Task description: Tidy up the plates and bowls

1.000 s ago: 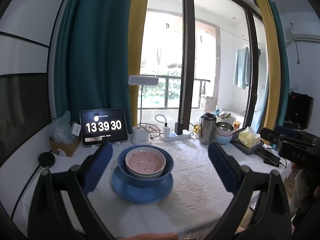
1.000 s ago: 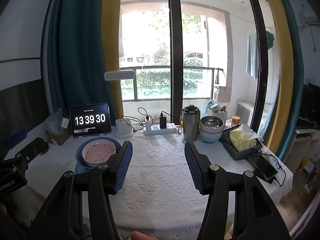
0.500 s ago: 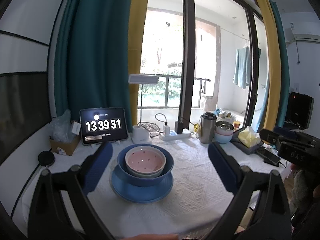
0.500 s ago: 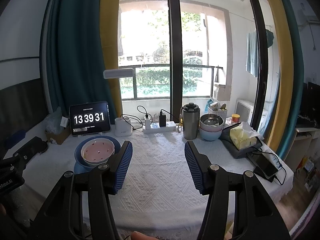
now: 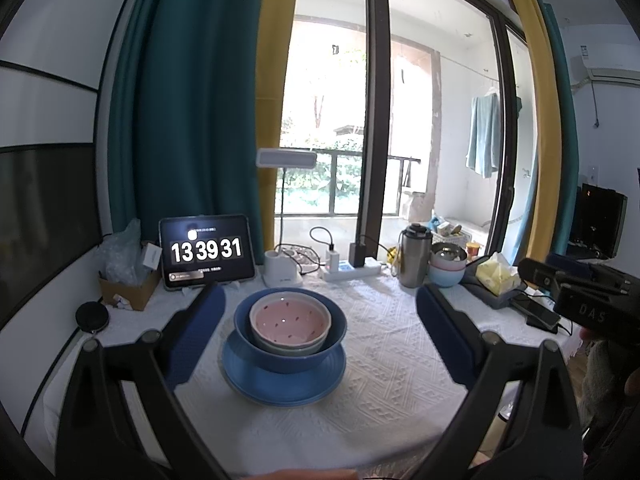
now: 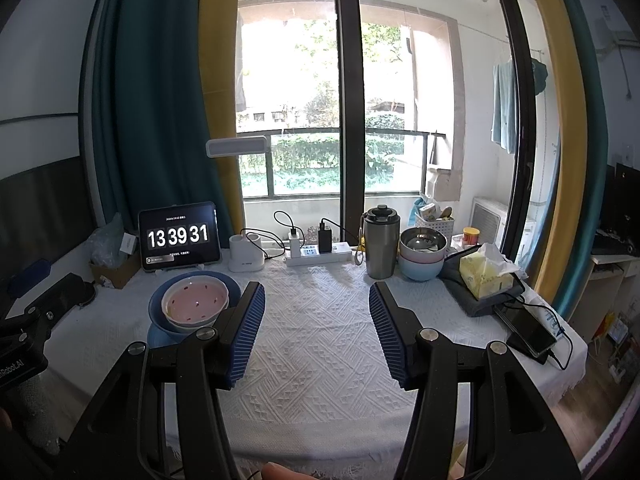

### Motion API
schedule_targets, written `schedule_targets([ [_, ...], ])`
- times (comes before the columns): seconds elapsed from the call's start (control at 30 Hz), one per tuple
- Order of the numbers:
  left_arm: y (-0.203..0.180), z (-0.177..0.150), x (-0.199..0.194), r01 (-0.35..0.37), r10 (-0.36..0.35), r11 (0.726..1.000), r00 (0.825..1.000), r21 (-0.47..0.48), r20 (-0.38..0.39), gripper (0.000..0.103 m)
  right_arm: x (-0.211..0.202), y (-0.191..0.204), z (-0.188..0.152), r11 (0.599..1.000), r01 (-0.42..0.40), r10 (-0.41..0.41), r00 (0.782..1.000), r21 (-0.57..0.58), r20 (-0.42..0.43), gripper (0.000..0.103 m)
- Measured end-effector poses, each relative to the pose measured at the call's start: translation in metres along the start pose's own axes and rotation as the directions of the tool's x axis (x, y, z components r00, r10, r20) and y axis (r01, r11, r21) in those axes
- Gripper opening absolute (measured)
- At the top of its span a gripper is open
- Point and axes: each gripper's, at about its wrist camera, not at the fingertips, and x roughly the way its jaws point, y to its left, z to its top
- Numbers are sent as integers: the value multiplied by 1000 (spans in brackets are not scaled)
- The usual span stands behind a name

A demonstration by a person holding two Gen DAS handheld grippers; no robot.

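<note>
In the left wrist view, the left gripper (image 5: pixel 320 316) is held with its fingers (image 5: pixel 196 332) spread wide and nothing pinched. Between the fingers, closer to the left one, a blue plate (image 5: pixel 283 376) is seen on the desk (image 5: pixel 384 368); a blue bowl (image 5: pixel 290 330) is stacked on it, and a pink-lined bowl (image 5: pixel 290 322) is nested inside that. Beyond the right finger, a stack of bowls (image 5: pixel 448 268) is seen: a metal one on top, a pink one beneath, a light blue one at the bottom. A steel flask (image 5: pixel 414 256) stands just beside it.

In the right wrist view, the right gripper (image 6: pixel 316 332) is held with fingers (image 6: pixel 248 332) spread and empty over bare cloth. The blue plate (image 6: pixel 158 336), blue bowl (image 6: pixel 160 304) and pink-lined bowl (image 6: pixel 196 302) are found left of the left finger, partly hidden by it. The stack of bowls (image 6: pixel 422 254) lies beyond the right finger.
</note>
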Motion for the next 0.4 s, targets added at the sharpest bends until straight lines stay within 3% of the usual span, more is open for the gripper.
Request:
schedule_targets([
  [0.4,-5,-1,-1,7,-7,1000,1000,-1,-1,97,2,-1,-1,1000,-3,3,1000,1,-3,58],
])
